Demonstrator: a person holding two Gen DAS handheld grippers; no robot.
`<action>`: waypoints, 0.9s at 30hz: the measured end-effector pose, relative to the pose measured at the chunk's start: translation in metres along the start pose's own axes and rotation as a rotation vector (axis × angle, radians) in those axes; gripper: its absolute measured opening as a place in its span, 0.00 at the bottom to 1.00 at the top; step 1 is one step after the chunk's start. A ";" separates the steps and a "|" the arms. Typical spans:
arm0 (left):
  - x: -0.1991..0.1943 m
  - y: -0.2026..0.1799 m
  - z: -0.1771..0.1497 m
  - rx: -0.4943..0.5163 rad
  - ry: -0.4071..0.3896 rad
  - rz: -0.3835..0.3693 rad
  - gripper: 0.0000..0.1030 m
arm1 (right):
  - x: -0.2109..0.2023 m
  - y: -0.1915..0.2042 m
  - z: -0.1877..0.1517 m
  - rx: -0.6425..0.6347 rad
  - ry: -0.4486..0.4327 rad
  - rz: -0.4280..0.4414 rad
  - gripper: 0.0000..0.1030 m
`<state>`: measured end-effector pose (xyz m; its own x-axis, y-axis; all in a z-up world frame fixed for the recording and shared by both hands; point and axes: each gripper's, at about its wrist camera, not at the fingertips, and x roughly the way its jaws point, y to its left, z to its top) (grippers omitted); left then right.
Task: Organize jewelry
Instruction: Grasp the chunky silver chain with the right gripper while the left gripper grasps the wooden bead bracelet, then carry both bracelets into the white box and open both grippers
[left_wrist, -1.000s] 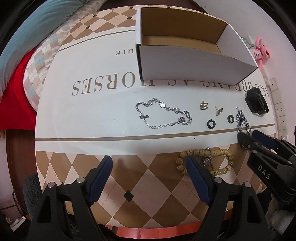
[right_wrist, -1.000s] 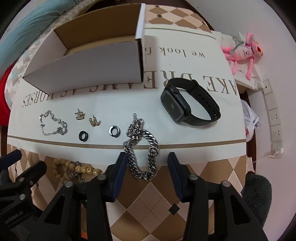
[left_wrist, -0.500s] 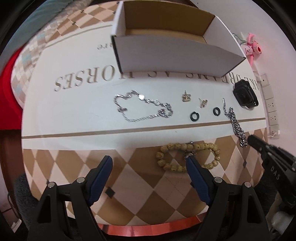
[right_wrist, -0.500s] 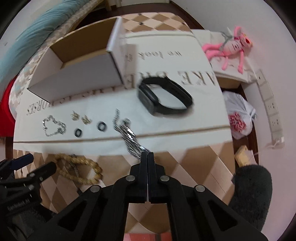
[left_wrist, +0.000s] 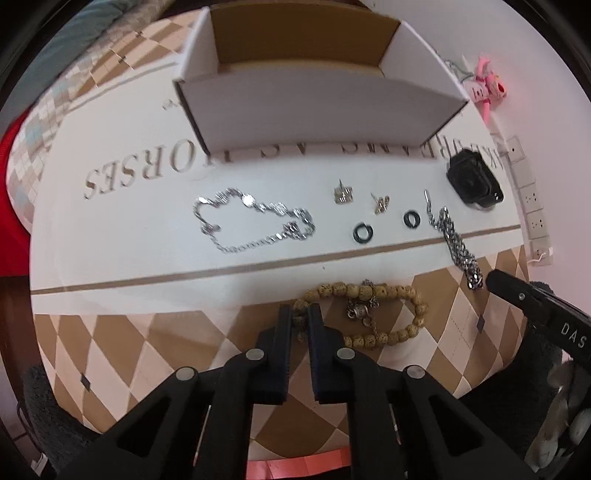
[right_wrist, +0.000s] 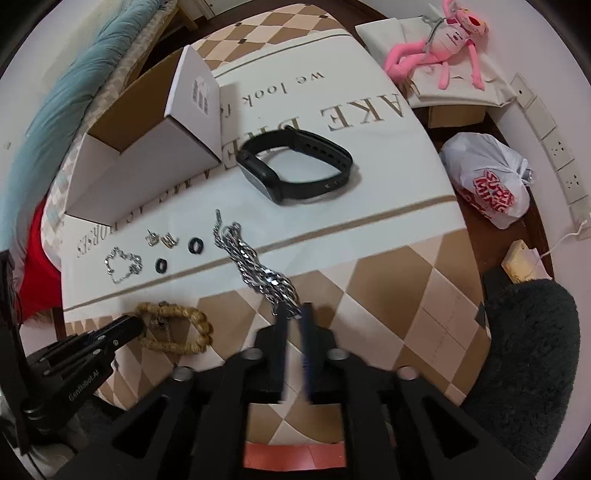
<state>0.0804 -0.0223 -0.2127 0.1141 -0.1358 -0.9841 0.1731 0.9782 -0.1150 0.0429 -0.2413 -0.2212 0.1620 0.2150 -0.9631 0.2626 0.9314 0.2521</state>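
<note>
Pinching tan wooden bead bracelet (left_wrist: 364, 314), left gripper (left_wrist: 300, 319) has just closed; right gripper (right_wrist: 293, 319), reopening, risks dropping heavy silver chain (right_wrist: 258, 269).

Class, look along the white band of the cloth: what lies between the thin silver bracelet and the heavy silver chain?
Between the thin silver bracelet and heavy silver chain lie two gold earrings and two black rings; the left wrist view shows it best.

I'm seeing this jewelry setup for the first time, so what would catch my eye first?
Both grippers are clamped on bracelets at the near edge of the table: the left gripper on the wooden bead bracelet, the right gripper on the heavy steel chain. Behind them stands an open white box, with a black watch to its right.
</note>
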 end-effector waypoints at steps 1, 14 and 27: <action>-0.005 0.005 0.001 -0.006 -0.015 0.001 0.06 | -0.001 0.003 0.002 -0.001 -0.009 0.009 0.27; -0.045 0.052 -0.017 -0.018 -0.115 0.077 0.06 | 0.029 0.067 0.019 -0.257 -0.002 -0.192 0.33; -0.063 0.030 -0.011 -0.017 -0.163 0.032 0.06 | 0.011 0.064 0.007 -0.232 -0.060 -0.155 0.03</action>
<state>0.0674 0.0176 -0.1558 0.2765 -0.1265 -0.9527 0.1506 0.9848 -0.0871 0.0687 -0.1813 -0.2151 0.1952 0.0538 -0.9793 0.0646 0.9956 0.0676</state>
